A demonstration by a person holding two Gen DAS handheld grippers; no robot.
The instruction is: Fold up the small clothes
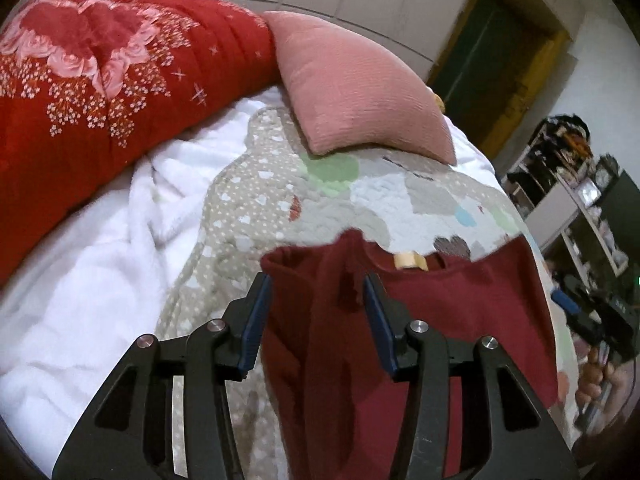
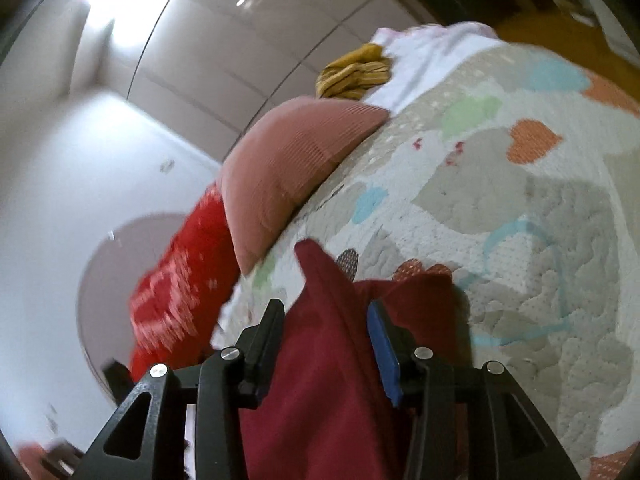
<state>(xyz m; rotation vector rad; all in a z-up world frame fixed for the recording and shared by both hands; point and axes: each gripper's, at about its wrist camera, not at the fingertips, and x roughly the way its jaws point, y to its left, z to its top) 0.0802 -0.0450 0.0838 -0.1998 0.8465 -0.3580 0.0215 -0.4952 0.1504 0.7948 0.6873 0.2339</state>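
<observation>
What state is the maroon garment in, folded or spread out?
Neither fully: the maroon garment lies partly flat on the quilt, collar and label showing, with one side bunched up between the left gripper's open jaws.

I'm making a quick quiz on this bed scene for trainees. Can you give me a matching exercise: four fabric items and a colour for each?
Items:
1. garment between the gripper fingers
2. pillow
3. fluffy blanket
4. crumpled cloth beyond the pillow

Colours:
A. white
B. mustard yellow
C. dark red
D. dusty pink

Pairs: 1-C, 2-D, 3-A, 4-B
</observation>
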